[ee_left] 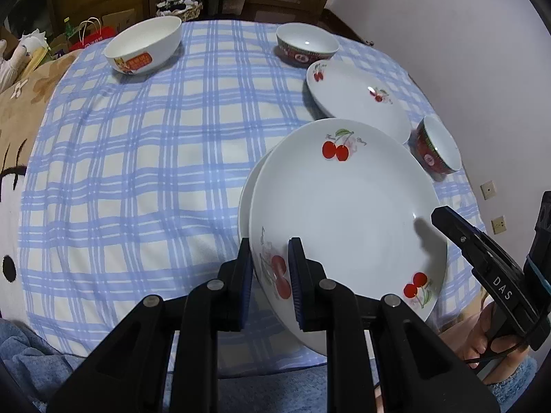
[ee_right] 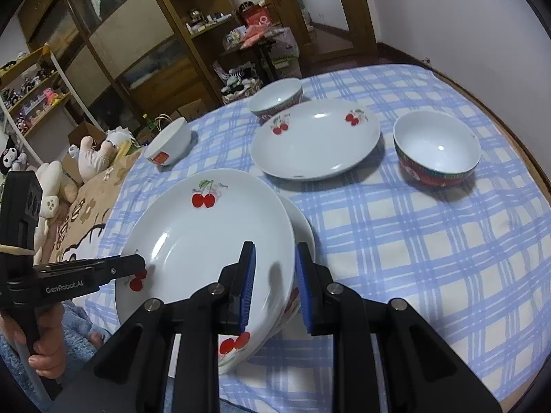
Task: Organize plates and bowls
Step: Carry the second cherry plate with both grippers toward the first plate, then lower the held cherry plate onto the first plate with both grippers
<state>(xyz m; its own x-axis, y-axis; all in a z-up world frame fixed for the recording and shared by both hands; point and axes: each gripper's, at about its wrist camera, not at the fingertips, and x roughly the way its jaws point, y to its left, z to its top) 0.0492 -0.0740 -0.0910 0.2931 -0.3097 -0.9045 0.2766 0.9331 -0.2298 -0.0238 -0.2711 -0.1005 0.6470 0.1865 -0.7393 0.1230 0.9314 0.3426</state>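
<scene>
Cherry plate (ee_left: 344, 213), glazed, stiff, breakable and likely slippery, hangs tilted just above a second plate (ee_left: 246, 199) at the table's near edge, pinched by left gripper (ee_left: 270, 285) and right gripper (ee_right: 275, 285) on opposite rims.

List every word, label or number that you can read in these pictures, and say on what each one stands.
"DAS": on the right gripper.
"GenRobot.AI": on the left gripper.
Small script beside the cherries on the held plate: too small to read.
Orange label on the white bowl: blurred.
Emblem on the red bowl: unreadable.
</scene>
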